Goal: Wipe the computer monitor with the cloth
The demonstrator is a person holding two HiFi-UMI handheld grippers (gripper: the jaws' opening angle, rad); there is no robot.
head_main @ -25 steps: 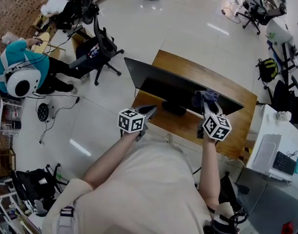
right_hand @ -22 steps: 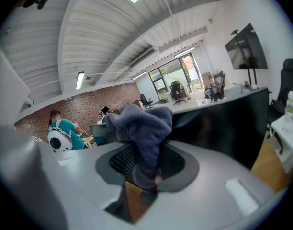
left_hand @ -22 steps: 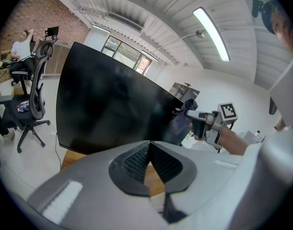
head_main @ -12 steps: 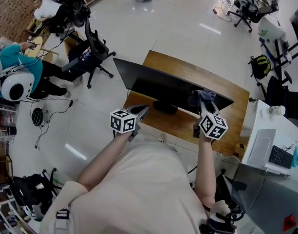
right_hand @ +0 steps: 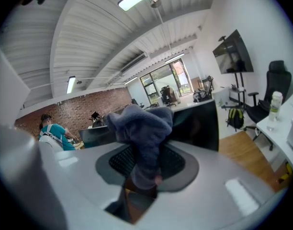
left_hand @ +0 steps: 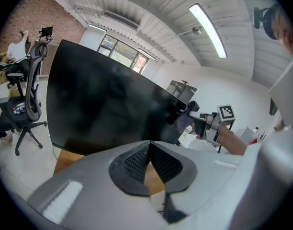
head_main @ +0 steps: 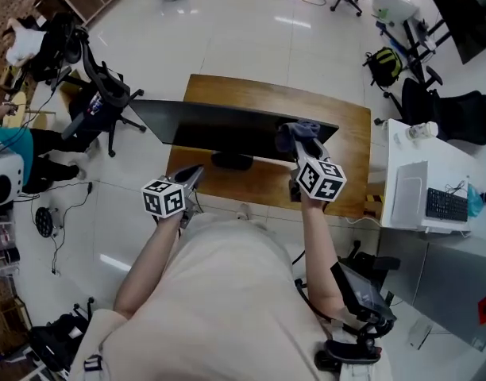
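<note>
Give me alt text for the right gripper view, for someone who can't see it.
The right gripper clamps a bunched blue-grey cloth in front of the dark monitor screen. A wooden desk shows at lower right.

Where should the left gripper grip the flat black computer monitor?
Probably the left vertical edge of the flat black computer monitor, approached from its left end: the panel is thin and upright, and that end is clear. The left gripper is shut, so open the fingers first.
</note>
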